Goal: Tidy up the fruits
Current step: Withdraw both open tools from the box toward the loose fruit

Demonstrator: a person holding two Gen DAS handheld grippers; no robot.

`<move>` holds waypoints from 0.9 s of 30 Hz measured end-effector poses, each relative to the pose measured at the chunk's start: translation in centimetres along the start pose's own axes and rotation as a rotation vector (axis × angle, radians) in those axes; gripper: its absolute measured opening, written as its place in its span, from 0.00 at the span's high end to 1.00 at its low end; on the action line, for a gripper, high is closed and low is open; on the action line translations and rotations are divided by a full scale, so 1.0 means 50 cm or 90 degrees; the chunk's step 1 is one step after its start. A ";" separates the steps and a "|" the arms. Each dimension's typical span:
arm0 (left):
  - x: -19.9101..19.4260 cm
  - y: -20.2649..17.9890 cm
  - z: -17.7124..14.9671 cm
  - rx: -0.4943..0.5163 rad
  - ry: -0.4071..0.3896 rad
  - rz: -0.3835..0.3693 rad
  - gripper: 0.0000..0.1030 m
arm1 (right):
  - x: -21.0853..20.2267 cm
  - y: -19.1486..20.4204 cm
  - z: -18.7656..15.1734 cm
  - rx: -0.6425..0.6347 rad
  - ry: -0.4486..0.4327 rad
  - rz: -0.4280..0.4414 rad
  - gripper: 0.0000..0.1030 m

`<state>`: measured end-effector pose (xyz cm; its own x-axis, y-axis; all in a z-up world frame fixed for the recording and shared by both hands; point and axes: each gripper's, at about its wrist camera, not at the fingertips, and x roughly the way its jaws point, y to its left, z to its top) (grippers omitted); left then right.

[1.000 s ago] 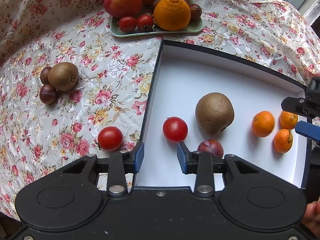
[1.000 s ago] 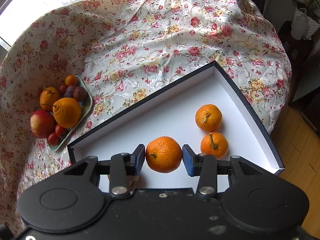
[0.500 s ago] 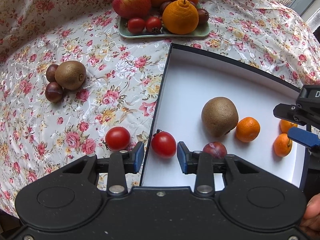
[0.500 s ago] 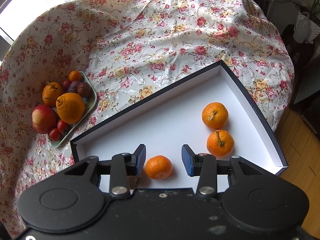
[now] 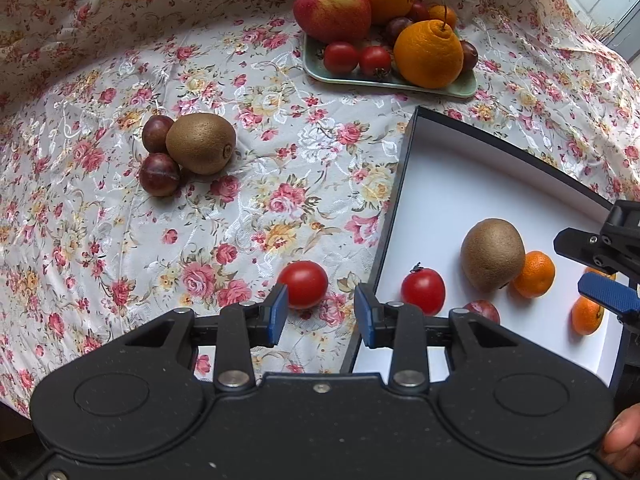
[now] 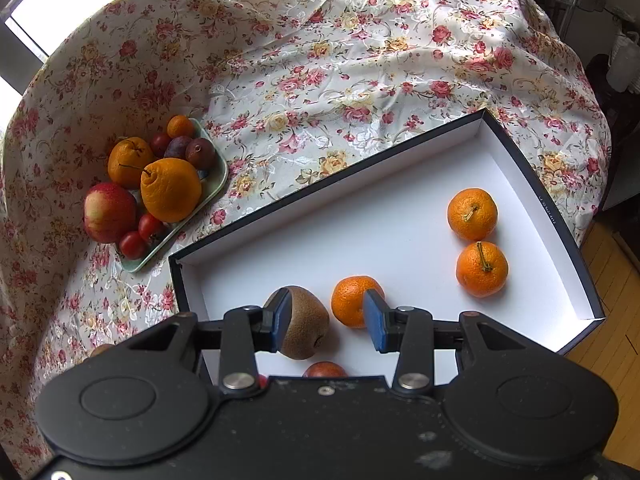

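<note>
Left tongs [image 5: 320,312] gape empty, tomato [image 5: 303,284] at their 11 o'clock; right tongs [image 6: 327,322] gape empty; only right view shows both mandarins [image 6: 472,214] whole.

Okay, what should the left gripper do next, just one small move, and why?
Probably lower the left gripper over the tomato lying on the tablecloth just outside the box. Its jaws hold nothing, the tomato sits just ahead of them, and another tomato already lies in the box.
</note>
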<state>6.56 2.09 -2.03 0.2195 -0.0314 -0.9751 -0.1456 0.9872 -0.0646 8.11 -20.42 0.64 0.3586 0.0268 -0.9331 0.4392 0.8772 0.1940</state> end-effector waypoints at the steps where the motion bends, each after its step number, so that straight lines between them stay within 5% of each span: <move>1: -0.002 0.013 0.002 -0.009 -0.001 0.002 0.55 | 0.001 0.005 -0.002 -0.003 0.001 0.001 0.58; 20: -0.021 0.184 0.013 -0.101 -0.008 0.048 0.55 | 0.018 0.161 -0.090 -0.103 0.036 0.046 0.58; 27: -0.026 0.245 0.009 -0.134 -0.006 0.054 0.55 | 0.041 0.228 -0.144 -0.153 0.105 0.092 0.58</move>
<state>4.93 14.28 -1.48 0.2069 0.0529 -0.9769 -0.3625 0.9316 -0.0263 7.93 -6.91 -1.26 0.2564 0.2188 -0.9415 0.1802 0.9461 0.2689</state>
